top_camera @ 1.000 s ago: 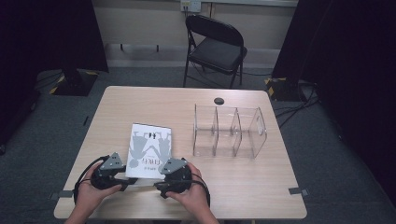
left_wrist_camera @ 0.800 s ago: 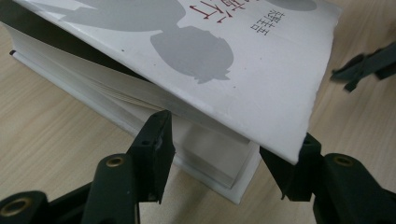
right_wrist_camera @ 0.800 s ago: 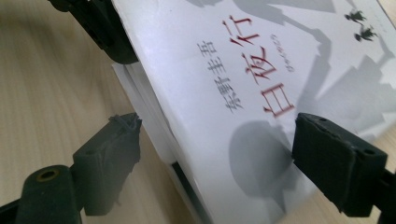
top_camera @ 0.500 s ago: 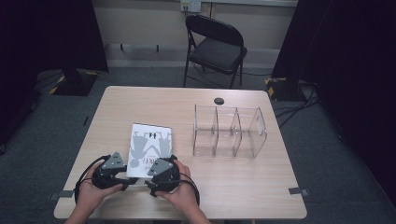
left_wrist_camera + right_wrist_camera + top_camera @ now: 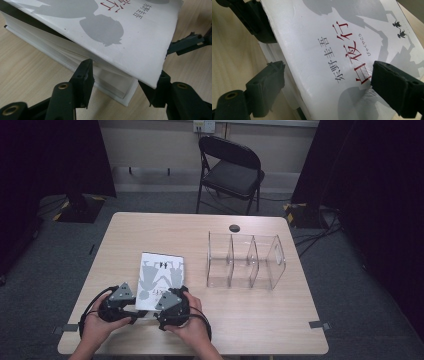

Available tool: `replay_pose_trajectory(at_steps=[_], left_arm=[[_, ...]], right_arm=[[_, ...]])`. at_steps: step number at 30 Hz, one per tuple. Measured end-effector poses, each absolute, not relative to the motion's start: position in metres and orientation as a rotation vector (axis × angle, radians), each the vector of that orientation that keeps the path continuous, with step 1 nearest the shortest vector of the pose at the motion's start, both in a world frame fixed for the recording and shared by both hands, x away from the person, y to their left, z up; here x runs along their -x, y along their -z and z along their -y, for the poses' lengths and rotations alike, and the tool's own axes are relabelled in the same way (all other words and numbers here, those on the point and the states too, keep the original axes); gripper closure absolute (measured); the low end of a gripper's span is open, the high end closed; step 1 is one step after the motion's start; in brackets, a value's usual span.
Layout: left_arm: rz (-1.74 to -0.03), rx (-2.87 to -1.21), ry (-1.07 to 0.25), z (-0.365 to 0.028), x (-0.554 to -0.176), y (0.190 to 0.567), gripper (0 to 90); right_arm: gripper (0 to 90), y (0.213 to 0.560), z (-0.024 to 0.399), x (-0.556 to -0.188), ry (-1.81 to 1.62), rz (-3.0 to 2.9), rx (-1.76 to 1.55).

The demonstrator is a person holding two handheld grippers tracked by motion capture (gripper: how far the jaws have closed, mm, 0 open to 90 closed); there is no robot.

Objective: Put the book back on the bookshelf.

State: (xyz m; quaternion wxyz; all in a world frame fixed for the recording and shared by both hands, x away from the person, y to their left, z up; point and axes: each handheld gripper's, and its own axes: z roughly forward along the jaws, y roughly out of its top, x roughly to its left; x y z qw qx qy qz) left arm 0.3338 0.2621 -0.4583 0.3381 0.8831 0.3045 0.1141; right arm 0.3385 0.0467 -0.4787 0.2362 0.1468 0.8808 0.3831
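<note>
Left gripper (image 5: 131,307), held in the person's left hand (image 5: 95,330) near the front-left edge of the light wooden desk (image 5: 125,235): jaws spread wide, straddling the near corner of the thick white paperback book with grey silhouettes on its cover (image 5: 160,276). One jaw sits beside the page block, the other just past the cover's edge; cover lifted slightly off the pages there.

Book lies flat, left of centre, front half of desk. Bare desktop beyond it to the far edge.

Right gripper (image 5: 165,312): jaws open over the book's near end, not clamped.

Clear plastic three-compartment organiser (image 5: 245,261) stands right of the book, well apart. Open surface in front of it.
</note>
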Motion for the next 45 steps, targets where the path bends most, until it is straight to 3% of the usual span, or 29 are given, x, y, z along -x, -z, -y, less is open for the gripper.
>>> replay_pose_trajectory(at_steps=[19,25,28,31,34,45], left_arm=[[-0.8,-2.308,-0.301,-0.259,-0.335,0.453,46.6],[-0.805,-2.303,-0.301,-0.259,-0.334,0.454,46.7],[-0.786,-2.327,-0.373,-0.258,-0.331,0.452,51.6],[-0.726,-2.327,-0.483,-0.258,-0.325,0.445,46.1],[-0.794,-2.279,-0.456,-0.275,-0.329,0.448,28.9],[-0.868,-2.304,-0.421,-0.293,-0.337,0.468,23.8]], right_arm=[[11.1,0.485,-0.059,-0.337,-0.98,-2.317,-0.388],[17.4,0.487,-0.059,-0.334,-0.97,-2.271,-0.387],[27.5,0.483,-0.06,-0.33,-0.94,-2.266,-0.364],[30.4,0.482,-0.059,-0.329,-0.935,-2.261,-0.352],[37.0,0.478,-0.056,-0.328,-0.926,-2.242,-0.341],[46.3,0.464,-0.051,-0.332,-0.894,-2.25,-0.348]])
